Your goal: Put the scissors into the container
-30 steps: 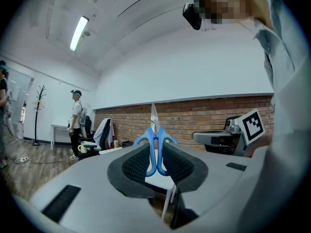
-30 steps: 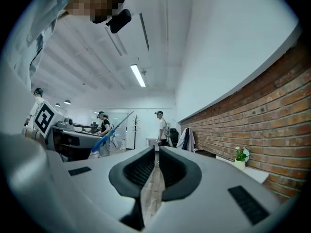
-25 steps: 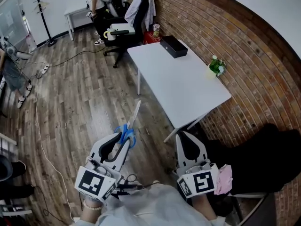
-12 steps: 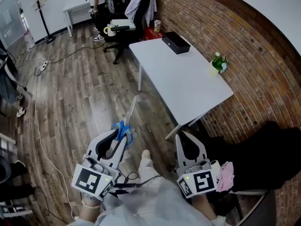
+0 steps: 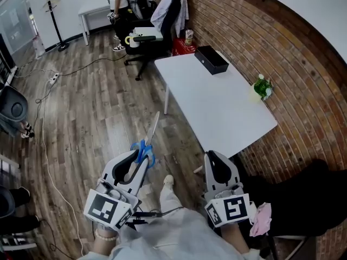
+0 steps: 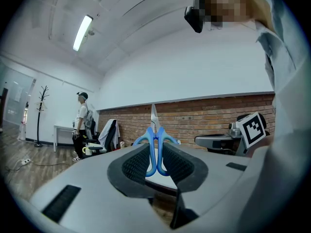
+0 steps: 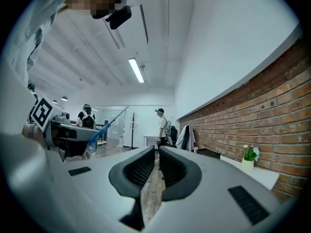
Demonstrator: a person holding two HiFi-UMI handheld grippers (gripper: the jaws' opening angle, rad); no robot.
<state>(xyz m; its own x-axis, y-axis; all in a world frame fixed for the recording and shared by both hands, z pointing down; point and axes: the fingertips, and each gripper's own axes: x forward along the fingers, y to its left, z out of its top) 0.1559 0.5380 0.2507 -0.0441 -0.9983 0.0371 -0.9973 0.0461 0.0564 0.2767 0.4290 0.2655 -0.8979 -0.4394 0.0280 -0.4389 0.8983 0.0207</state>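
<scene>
Two grippers: left gripper (image 5: 139, 156) clamped on the scissors (image 5: 150, 136) at the blue loops; right gripper (image 5: 215, 157) closed, empty. Judged light, rigid, blades slick; loops the proper hold

my left gripper (image 5: 142, 156): scissors (image 5: 149, 136) between its jaws | surface (image 5: 217, 110) ahead, to my right | container (image 5: 212, 59) on its far end | plant (image 5: 262, 86) on its right edge | chair (image 5: 162, 23) behind the far end
</scene>
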